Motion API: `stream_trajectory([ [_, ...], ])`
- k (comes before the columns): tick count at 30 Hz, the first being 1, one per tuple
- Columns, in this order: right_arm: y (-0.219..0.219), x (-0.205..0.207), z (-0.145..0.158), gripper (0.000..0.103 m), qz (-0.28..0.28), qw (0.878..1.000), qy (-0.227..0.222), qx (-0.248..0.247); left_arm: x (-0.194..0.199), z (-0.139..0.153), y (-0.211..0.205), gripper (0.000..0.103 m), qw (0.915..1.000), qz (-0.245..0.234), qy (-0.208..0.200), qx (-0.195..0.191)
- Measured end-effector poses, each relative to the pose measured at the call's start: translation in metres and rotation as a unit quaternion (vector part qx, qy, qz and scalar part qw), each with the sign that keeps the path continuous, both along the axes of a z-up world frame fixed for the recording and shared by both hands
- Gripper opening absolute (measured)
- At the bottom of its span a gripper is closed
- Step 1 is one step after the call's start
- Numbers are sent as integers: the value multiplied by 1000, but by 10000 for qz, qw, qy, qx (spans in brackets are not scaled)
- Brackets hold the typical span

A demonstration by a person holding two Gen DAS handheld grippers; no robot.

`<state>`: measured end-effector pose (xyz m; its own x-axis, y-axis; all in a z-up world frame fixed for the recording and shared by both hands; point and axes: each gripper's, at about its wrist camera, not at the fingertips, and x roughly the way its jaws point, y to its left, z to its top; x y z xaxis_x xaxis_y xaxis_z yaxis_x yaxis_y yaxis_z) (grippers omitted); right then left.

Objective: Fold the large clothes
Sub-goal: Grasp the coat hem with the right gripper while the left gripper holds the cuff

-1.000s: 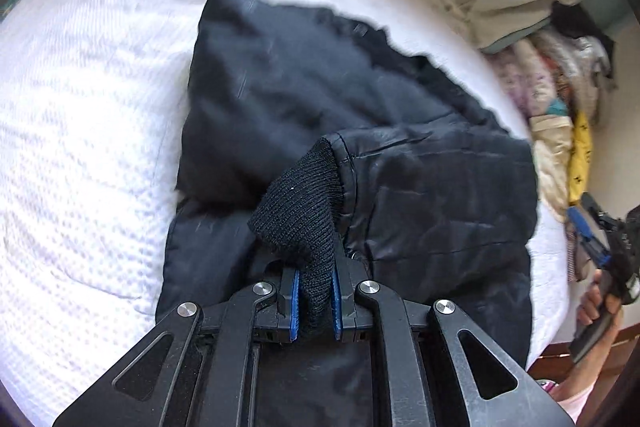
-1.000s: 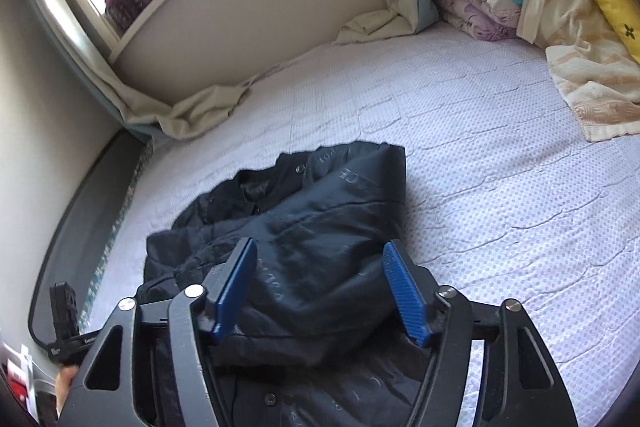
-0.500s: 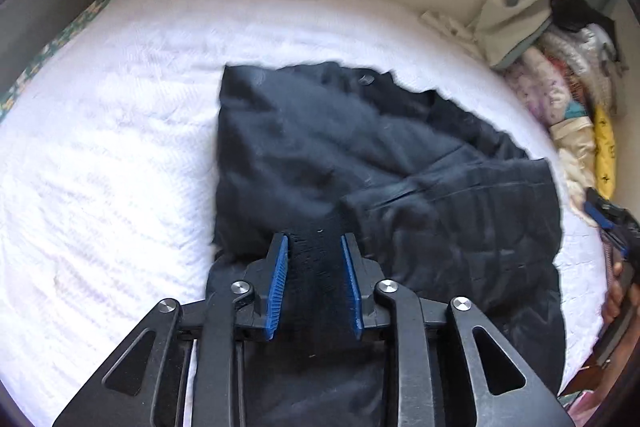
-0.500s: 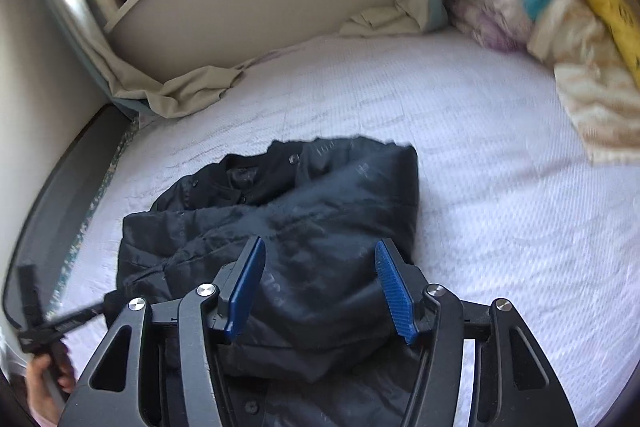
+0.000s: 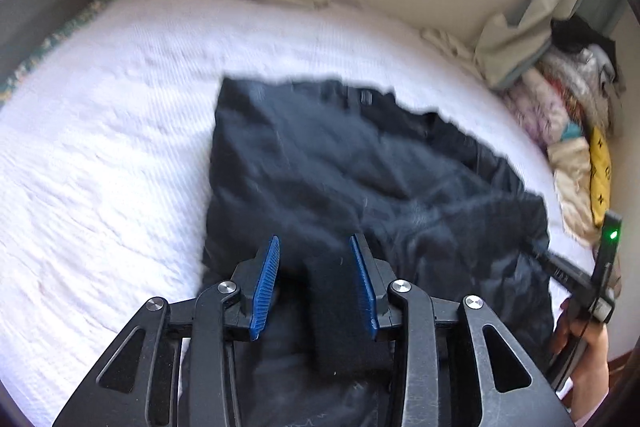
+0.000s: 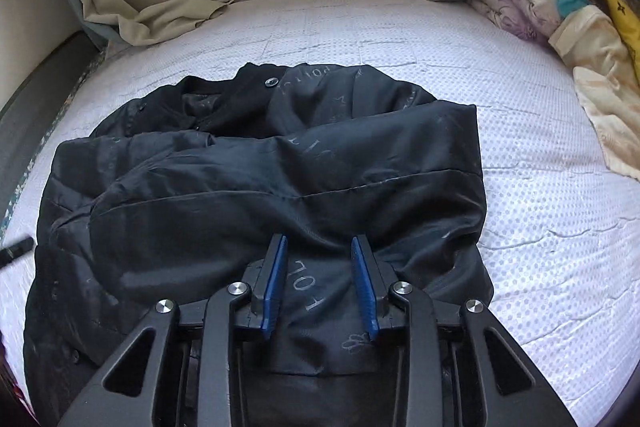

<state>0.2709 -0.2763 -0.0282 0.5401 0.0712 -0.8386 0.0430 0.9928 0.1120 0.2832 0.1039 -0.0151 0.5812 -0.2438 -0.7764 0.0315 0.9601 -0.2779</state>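
Observation:
A black padded jacket (image 5: 360, 179) lies partly folded on the white bed (image 5: 100, 167); in the right wrist view it (image 6: 280, 163) shows its printed lining and a button at the collar. My left gripper (image 5: 315, 251) is open, its blue pads either side of the black knit cuff (image 5: 340, 315), which lies loose between them. My right gripper (image 6: 319, 251) is open over the jacket's near hem, with lining fabric lying between the pads.
Beige curtain fabric (image 6: 160, 15) bunches along the wall at the far edge of the bed. A pile of folded blankets and a yellow cushion (image 6: 560, 3) lies at the right. The other gripper and hand show at the right edge of the left wrist view (image 5: 580, 307).
My left gripper let go of the knit cuff and opened, and the sleeve dropped onto the jacket. My right gripper narrowed and moved down to the jacket's near hem.

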Motion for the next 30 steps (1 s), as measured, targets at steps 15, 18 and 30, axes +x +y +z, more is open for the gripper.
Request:
stream_trajectory([
  [15, 7, -6, 15, 29, 112, 9996, -158, 221, 10, -54, -71, 50, 9940, -898, 499, 372],
  [18, -3, -7, 27, 29, -114, 9992, -363, -71, 8, -56, -85, 51, 9909, -1012, 415, 781],
  [30, -8, -1, -28, 29, 75, 9992, 91, -374, 11, -76, -82, 55, 9875, -1226, 393, 905],
])
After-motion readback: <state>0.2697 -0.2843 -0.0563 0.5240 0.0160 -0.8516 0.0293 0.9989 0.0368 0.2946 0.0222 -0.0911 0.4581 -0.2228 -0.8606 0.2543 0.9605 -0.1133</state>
